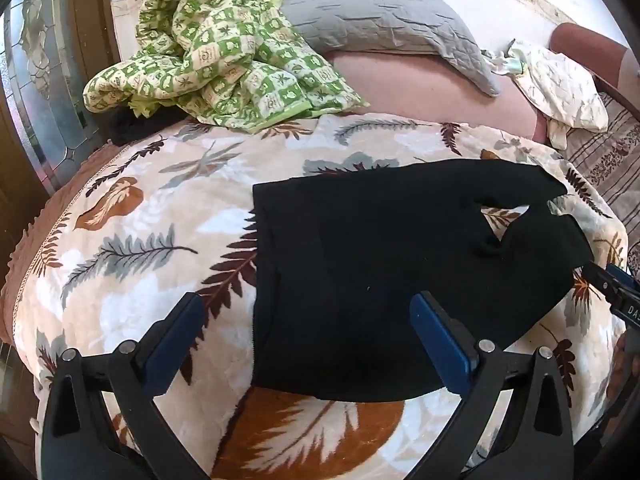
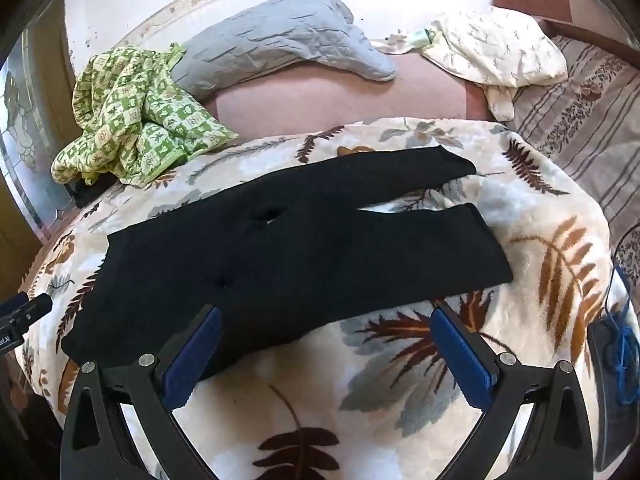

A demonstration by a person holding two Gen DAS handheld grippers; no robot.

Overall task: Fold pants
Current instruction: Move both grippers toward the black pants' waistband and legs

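Black pants [image 1: 360,260] lie spread flat on a leaf-patterned blanket [image 1: 140,240], waist to the left and the two legs running right. My left gripper [image 1: 306,304] hovers open over the waist end; its left finger is over the blanket and its right finger over the cloth. In the right wrist view the pants [image 2: 280,256] show both legs apart, the near leg's hem at the right. My right gripper [image 2: 326,312] stands open above the near edge of the near leg, holding nothing. Each gripper shows at the other view's edge: the right gripper [image 1: 612,284], the left gripper [image 2: 36,306].
A crumpled green checked quilt [image 1: 208,48] lies at the back left, with a grey pillow [image 1: 380,20] and a cream pillow [image 1: 560,88] behind on a pink sheet [image 1: 420,88]. A glass door [image 1: 40,80] stands at the left. A blue cord [image 2: 622,340] lies at the right edge.
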